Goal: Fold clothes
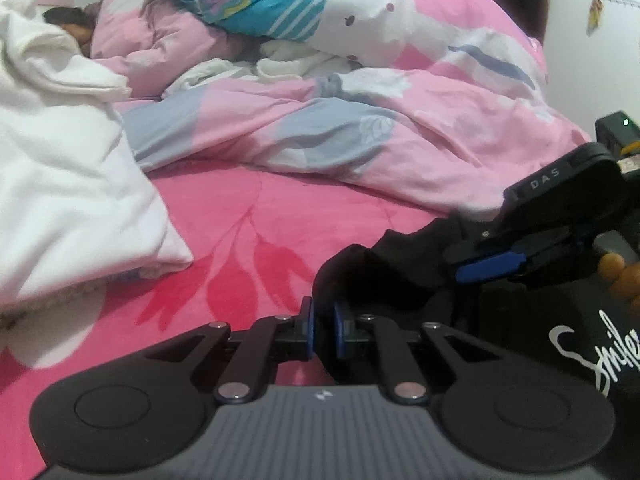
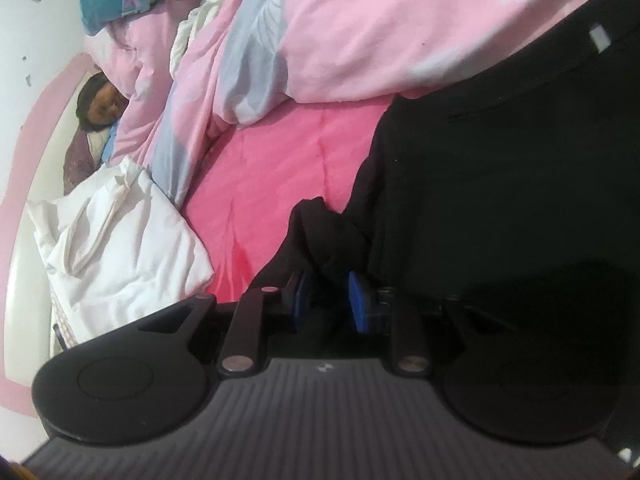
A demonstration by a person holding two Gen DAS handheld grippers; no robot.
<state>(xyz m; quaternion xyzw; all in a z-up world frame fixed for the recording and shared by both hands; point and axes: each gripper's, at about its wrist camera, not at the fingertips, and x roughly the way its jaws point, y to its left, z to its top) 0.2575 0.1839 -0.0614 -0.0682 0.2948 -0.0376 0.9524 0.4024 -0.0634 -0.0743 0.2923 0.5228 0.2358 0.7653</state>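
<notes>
Left wrist, gripper (image 1: 323, 328) pinching crumpled black garment (image 1: 400, 264)

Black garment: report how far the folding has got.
Done: nothing looks folded yet; the black garment lies rumpled on the pink bedspread. In hand: the left hand-held gripper and the right hand-held gripper each pinch bunched black fabric. Left: every fold.

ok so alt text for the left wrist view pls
The left tongs pinch the edge of a black garment with white script lettering, lying on a bright pink floral bedsheet. The right tongs grip the same garment from the right. Behind lie a white cloth and a rumpled pink and grey duvet.
</notes>
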